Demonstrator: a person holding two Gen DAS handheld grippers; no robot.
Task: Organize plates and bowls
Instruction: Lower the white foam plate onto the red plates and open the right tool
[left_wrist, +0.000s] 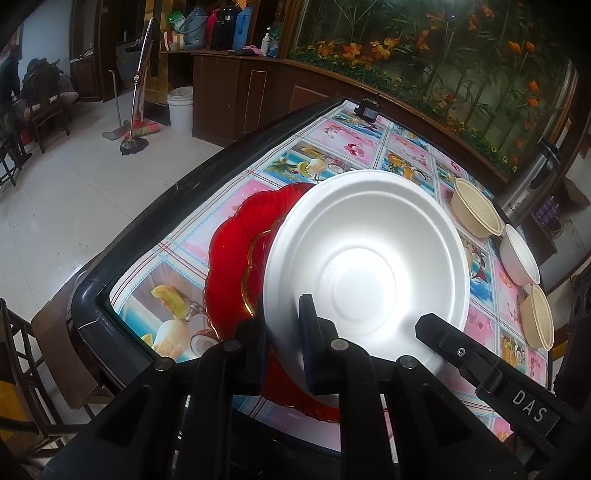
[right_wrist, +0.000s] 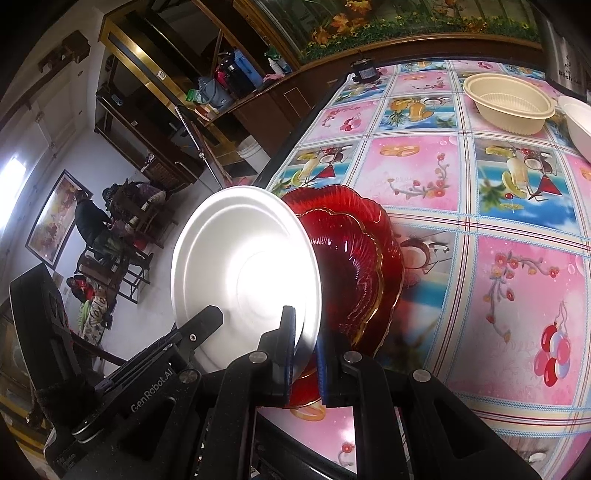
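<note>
Both tools are pinching the same white foam plate: left tool (left_wrist: 284, 350) is gripping its near rim with fingers pressed onto it, right tool (right_wrist: 304, 354) is clamping the rim from the opposite side. White foam plate (left_wrist: 365, 266) is hanging tilted above two stacked red glass plates (left_wrist: 236, 243), which are sitting on the tabletop (left_wrist: 373, 147) near its corner.

Left wrist view is showing three bowls lining the far right of the tabletop: a beige bowl (left_wrist: 476, 214), a white bowl (left_wrist: 519, 254), and another beige bowl (left_wrist: 539, 317) nearest. It is also catching the right tool's arm crossing the plate's lower edge.

Right wrist view is showing only the first beige bowl (right_wrist: 509, 103) and part of the white bowl (right_wrist: 580, 122); the third is out of frame. It is giving a clearer look at the gold-trimmed smaller red plate (right_wrist: 347, 266) nesting in the larger one.
</note>
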